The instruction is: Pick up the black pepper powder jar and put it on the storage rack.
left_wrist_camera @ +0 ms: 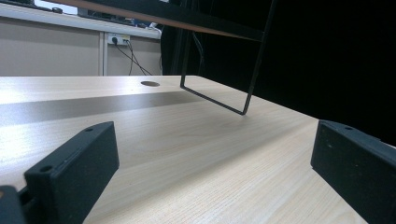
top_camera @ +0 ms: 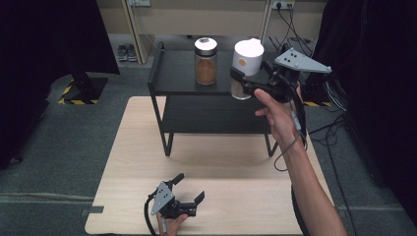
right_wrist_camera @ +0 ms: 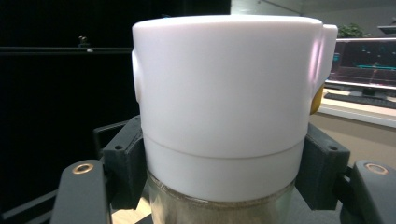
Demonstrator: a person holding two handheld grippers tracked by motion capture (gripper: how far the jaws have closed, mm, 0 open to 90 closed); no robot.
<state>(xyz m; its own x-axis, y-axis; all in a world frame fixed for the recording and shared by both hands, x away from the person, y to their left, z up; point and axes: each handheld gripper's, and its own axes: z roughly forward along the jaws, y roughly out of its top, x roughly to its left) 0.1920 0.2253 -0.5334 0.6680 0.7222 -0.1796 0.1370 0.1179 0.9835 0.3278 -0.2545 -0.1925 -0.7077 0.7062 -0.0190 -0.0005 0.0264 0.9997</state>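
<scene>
Up on the black metal shelf (top_camera: 177, 73), a brown-filled glass jar (top_camera: 205, 61) stands beside a white-capped jar (top_camera: 246, 66), its smooth cap round. Outstretched, the right gripper (top_camera: 244, 82) clamps that jar's glass. Near the wooden table's (top_camera: 137, 142) front edge, the left gripper (top_camera: 189, 189) rests, jaws wide.

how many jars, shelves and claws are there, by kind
jars: 2, a white-lidded jar held in the right claw and a dark-lidded jar standing on the shelf's top
shelves: 1, the black shelf on the table
claws: 2, counting the left claw, open on the table
total: 5
</scene>
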